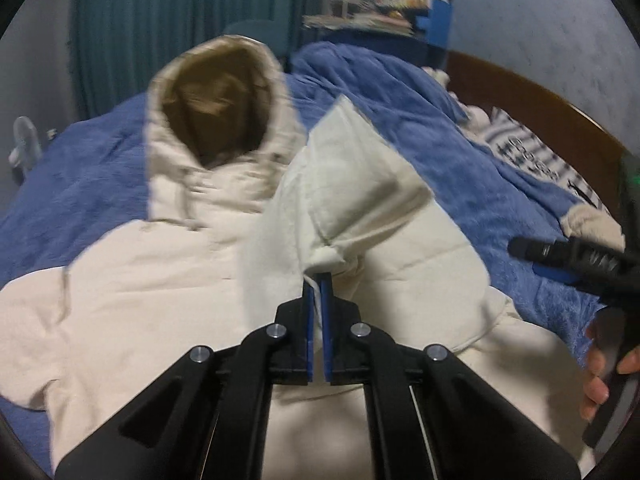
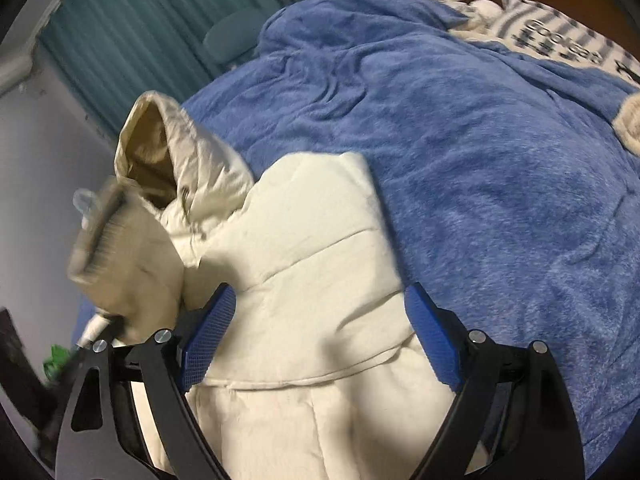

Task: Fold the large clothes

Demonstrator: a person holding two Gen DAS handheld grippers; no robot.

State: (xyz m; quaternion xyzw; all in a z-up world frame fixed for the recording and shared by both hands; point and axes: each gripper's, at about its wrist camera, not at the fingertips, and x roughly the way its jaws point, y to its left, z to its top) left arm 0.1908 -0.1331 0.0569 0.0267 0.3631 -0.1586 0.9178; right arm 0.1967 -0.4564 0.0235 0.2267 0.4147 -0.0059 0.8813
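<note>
A cream hooded puffer jacket [image 1: 132, 280] lies on a blue blanket [image 1: 460, 152], its hood [image 1: 216, 120] with brown lining toward the far side. My left gripper [image 1: 319, 280] is shut on the cuff end of the jacket's right sleeve [image 1: 360, 184], lifted and folded across the body. My right gripper [image 2: 320, 308] is open, its blue pads [image 2: 208, 332] straddling the jacket's shoulder area [image 2: 304, 264] without gripping it. It also shows at the right edge of the left wrist view [image 1: 536, 254]. The lifted sleeve cuff [image 2: 120, 248] appears blurred at left in the right wrist view.
The blue blanket [image 2: 480, 160] covers the bed. A striped pillow [image 1: 532, 156] and wooden headboard [image 1: 540, 100] lie at the right. Teal curtains [image 1: 160, 20], a chair [image 2: 232, 36], a small fan [image 1: 26, 140] and a cluttered blue shelf [image 1: 400, 8] stand beyond the bed.
</note>
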